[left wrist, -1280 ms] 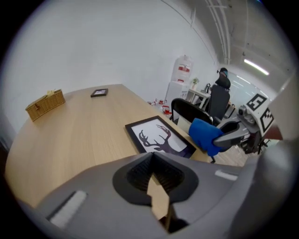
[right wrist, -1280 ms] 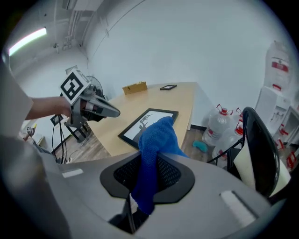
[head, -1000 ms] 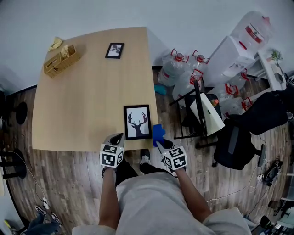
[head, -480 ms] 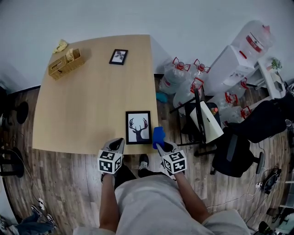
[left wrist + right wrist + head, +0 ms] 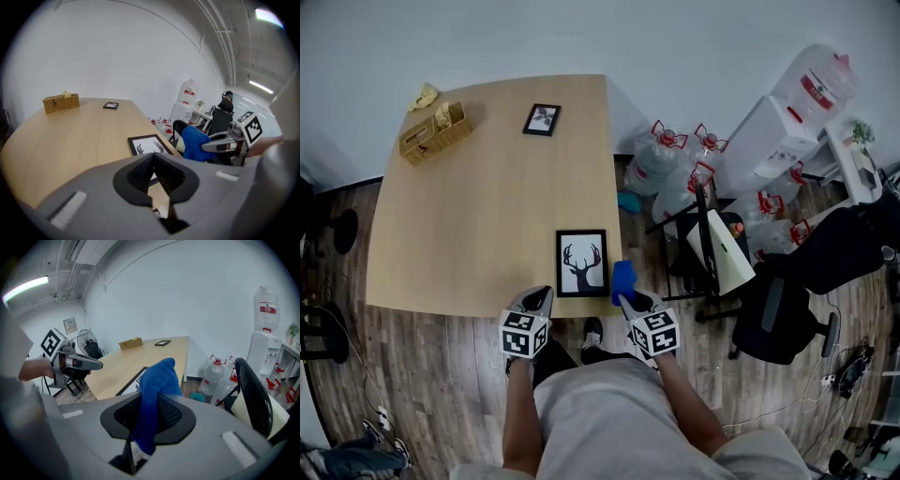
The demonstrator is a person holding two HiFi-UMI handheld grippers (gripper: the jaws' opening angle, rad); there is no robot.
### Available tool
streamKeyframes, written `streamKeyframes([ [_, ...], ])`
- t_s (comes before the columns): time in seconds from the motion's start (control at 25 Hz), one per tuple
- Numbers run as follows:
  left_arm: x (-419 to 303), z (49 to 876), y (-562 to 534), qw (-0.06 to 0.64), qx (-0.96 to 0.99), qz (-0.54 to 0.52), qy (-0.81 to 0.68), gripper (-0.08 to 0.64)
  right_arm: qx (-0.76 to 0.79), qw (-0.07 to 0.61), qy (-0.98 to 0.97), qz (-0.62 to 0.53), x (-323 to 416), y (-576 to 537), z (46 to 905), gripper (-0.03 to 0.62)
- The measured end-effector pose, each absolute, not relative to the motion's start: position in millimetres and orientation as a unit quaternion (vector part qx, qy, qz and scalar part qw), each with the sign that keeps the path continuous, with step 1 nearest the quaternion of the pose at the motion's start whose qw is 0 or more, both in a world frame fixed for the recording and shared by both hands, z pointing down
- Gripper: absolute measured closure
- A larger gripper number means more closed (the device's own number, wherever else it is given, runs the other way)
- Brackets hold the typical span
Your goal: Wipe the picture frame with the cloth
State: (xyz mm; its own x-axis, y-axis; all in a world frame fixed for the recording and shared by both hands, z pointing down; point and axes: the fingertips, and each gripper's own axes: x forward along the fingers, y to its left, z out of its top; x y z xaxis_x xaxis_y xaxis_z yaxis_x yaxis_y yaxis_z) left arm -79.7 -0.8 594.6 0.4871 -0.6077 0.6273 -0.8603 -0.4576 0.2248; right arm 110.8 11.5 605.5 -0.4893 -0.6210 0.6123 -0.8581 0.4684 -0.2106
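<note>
Fuzzy blue cloth (image 5: 622, 277) clamped in right gripper (image 5: 630, 301); left gripper (image 5: 541, 294) closed, empty.

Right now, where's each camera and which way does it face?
Head view: on the person's head, down at table and deer picture frame; forearms, left gripper, right gripper show.
Left gripper view: mounted behind its shut, empty jaws, facing across the table; right gripper, blue cloth show.
Right gripper view: behind jaws clamping the cloth, facing table; left gripper shows.
Shared: frame, wicker basket.
</note>
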Motion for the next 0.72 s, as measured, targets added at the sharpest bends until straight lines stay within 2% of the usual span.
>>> streamKeyframes([
  [0.72, -84.4, 590.2, 3.0, 0.254, 0.821, 0.237, -0.453, 0.508, 0.453, 0.228, -0.826, 0.247, 113.7, 11.1, 603.7, 0.531],
])
